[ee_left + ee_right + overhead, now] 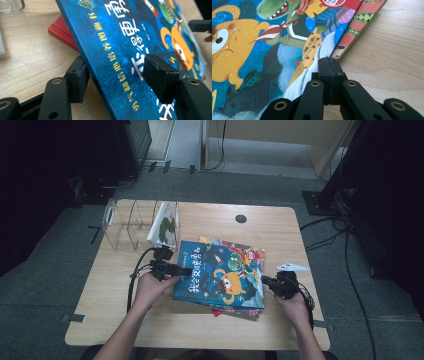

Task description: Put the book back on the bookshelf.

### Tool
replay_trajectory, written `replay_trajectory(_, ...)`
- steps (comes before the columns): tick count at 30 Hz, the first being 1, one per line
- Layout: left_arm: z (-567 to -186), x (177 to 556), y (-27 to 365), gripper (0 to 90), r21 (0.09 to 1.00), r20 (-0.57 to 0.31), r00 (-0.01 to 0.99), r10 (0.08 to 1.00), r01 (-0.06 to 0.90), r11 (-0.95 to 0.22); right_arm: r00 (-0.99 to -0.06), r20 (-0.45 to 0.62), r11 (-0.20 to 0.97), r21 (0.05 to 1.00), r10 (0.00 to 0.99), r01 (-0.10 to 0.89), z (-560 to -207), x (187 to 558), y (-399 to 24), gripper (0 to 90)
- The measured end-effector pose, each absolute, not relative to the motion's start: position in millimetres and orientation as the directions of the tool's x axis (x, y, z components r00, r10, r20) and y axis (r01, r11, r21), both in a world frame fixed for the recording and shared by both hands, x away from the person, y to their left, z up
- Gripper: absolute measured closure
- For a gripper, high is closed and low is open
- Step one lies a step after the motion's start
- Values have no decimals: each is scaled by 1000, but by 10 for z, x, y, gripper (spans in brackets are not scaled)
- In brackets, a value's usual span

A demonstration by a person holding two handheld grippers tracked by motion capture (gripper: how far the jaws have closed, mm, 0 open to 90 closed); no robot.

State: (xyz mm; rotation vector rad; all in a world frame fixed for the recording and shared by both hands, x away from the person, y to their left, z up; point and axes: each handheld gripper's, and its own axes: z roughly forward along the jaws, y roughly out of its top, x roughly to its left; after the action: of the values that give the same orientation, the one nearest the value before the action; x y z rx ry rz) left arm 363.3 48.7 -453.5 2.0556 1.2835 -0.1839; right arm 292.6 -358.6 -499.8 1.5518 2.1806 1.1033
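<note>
1. A blue picture book (220, 274), the top one of a small stack near the middle of the worktop (280, 227), is being gripped at its 9 o'clock edge by the left tool (181, 270); in the left gripper view one pad (160, 75) is lying on the cover and the other under the edge, so the book (130, 45) is being pinched, seemingly so that it can be tilted up off the stack.

2. The right tool (267, 281) is being held at the stack's 3 o'clock side with its jaws pressed together and nothing between them; in the right gripper view its tip (329, 65) is being rested at the cover's edge (262, 62), probably to steady the stack while the other side is raised.

3. Lower books (359, 22) are being left flat beneath, and a red book (61, 32) is being exposed under the raised edge.

4. A clear divided book stand (125, 222) is standing at 10 o'clock of the stack, with one white-covered book (165, 226) already upright in it; this is judged to be the destination.

5. That upright book is standing just beside the left tool and could be knocked as the blue one is swung over. A white paper shape (292, 266) is lying at 3 o'clock, out of the way.
</note>
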Motion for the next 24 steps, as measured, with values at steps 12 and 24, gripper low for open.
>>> replay_trajectory(12, -4256, 3749, 525, 534, 429, -546, 477, 689, 865, -259, -402, 244, 132, 692, 882, 709, -5007, 2922, -3605, 900)
replay_trajectory(24, -3979, 3837, 416, 554, 412, -545, 503, 671, 858, -308, -397, 230, 137, 693, 888, 708, -5001, 2911, -3585, 900)
